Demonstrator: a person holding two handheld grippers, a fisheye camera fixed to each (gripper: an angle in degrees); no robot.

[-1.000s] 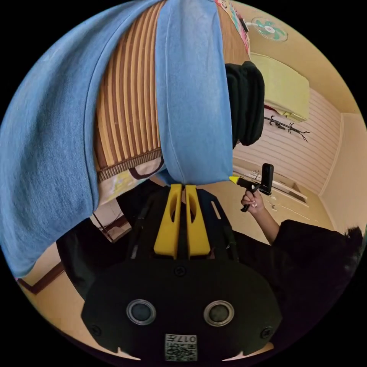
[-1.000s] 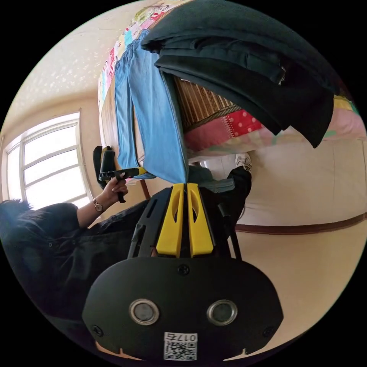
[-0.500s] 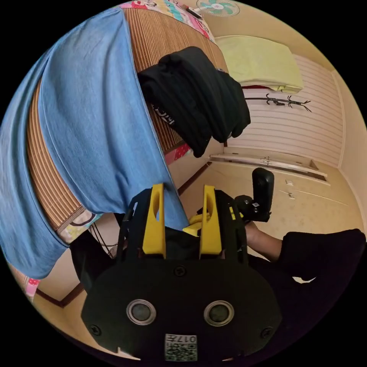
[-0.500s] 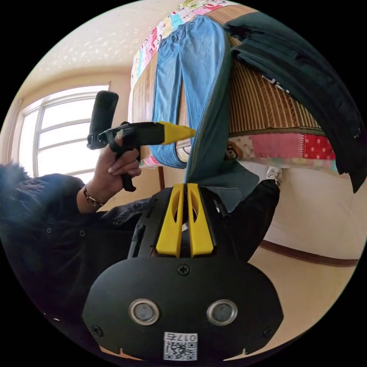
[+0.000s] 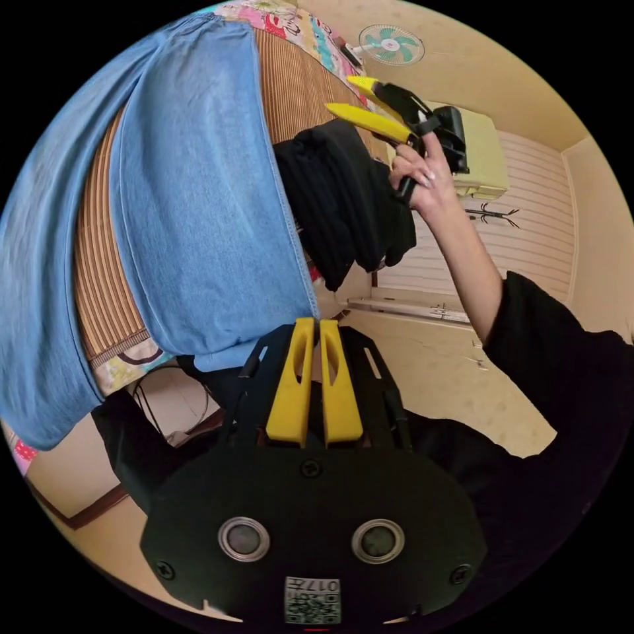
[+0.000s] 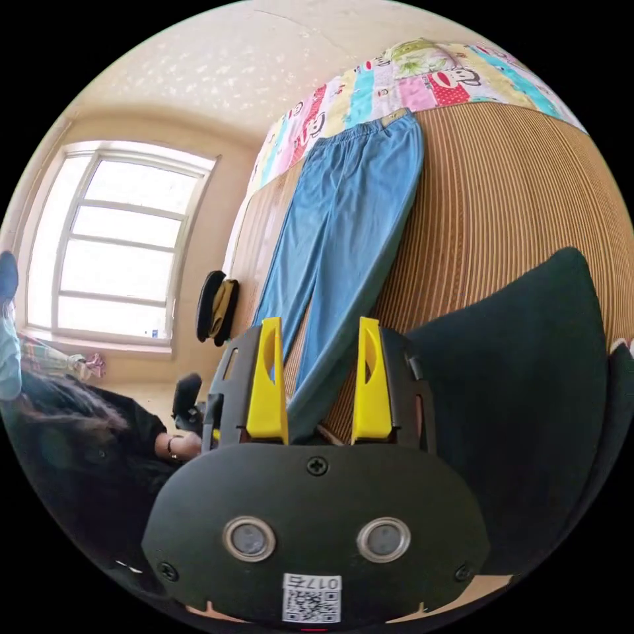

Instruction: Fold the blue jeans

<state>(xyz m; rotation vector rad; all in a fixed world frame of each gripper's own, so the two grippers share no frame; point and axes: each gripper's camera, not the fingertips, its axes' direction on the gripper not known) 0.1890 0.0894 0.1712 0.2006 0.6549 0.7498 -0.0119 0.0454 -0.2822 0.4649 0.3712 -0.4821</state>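
Observation:
The blue jeans (image 5: 198, 198) lie along a striped bed mat (image 5: 297, 86), with their leg ends hanging over the bed's edge. My left gripper (image 5: 315, 323) is shut on the hem corner of one leg. The other leg hangs free at the far left. My right gripper (image 5: 339, 93) is held up by a hand over the black garment, with its jaws apart. In the right gripper view the jeans (image 6: 350, 218) stretch away to the waistband, and my right gripper (image 6: 318, 323) stands open above the lower leg with nothing between its jaws.
A folded black garment (image 5: 343, 198) (image 6: 522, 409) lies on the mat (image 6: 515, 198) beside the jeans. A patterned quilt (image 6: 409, 72) lies beyond the waistband. A window (image 6: 112, 244) is on the far wall. The person's black sleeve (image 5: 561, 396) reaches across the floor side.
My right gripper let go of the jeans' hem, opened and rose over the bed. My left gripper opened half a second ago and is now shut on the hem corner.

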